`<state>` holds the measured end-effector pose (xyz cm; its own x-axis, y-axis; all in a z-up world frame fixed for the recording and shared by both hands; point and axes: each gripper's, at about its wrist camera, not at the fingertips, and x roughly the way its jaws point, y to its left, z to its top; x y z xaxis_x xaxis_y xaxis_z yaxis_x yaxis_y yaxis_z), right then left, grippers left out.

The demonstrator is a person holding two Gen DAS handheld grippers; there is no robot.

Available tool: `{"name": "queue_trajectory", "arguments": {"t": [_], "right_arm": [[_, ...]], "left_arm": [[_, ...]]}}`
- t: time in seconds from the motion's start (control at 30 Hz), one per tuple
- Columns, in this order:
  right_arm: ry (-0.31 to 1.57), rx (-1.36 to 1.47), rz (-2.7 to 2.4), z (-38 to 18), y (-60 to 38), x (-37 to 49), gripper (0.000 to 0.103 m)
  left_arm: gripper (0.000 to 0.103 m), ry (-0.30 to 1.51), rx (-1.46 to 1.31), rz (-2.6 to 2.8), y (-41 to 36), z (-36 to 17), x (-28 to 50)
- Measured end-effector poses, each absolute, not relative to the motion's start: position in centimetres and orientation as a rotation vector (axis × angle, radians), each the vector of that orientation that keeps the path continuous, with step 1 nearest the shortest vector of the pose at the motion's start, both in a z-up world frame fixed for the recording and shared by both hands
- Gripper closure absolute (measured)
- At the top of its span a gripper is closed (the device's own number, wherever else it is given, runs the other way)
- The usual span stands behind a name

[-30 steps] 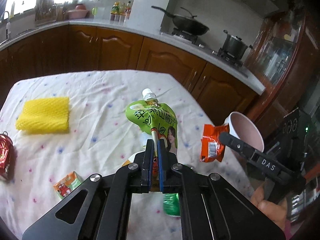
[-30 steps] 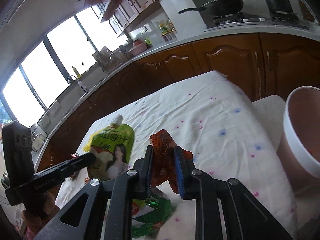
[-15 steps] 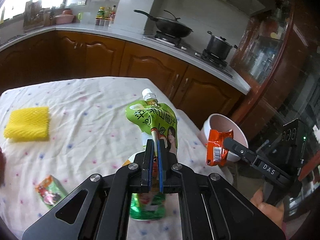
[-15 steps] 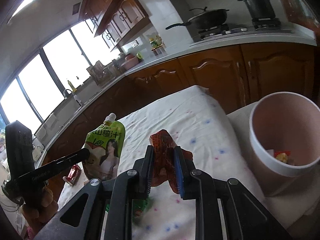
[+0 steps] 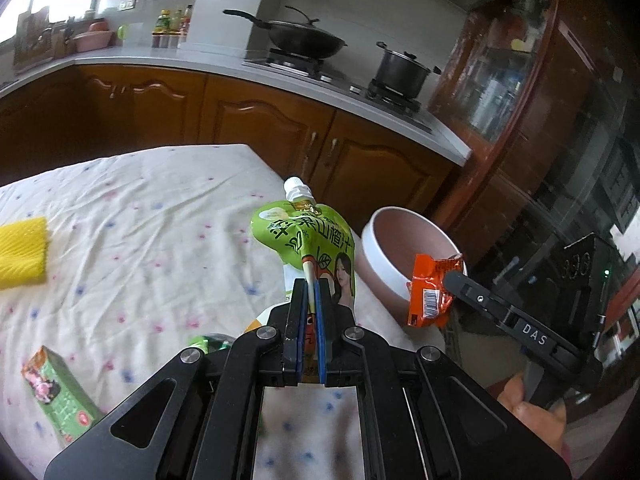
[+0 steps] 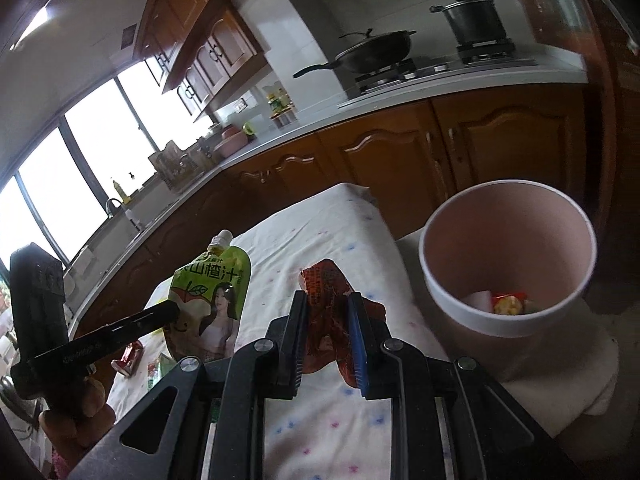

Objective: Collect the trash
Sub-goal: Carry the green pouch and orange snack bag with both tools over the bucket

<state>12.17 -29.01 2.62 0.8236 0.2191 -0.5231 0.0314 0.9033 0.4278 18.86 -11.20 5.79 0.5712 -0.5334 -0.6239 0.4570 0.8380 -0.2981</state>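
Note:
My left gripper is shut on a green juice pouch with a white spout and holds it upright above the table; the pouch also shows in the right wrist view. My right gripper is shut on a crumpled orange snack wrapper, also seen in the left wrist view, held just left of the pink trash bin. The bin stands off the table's right edge and holds some trash at its bottom.
On the white dotted tablecloth lie a yellow foam net, a green packet and a green wrapper. A red item lies at the far left. Kitchen cabinets and a stove stand behind.
Both grippers have carried their trash to the right, toward the pink bin. The bin now looms larger and its inside shows in the right wrist view.

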Motion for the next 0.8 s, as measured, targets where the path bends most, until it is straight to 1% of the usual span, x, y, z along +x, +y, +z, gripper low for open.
{"name": "queue_trajectory", "arguments": {"t": [0.8], "right_arm": [[0.557, 0.494, -0.008, 2.6, -35.6, 9.9, 0.083]], "left_arm": [[0.1, 0.792, -0.05, -0.692, -18.1, 6.3, 19.8]]}}
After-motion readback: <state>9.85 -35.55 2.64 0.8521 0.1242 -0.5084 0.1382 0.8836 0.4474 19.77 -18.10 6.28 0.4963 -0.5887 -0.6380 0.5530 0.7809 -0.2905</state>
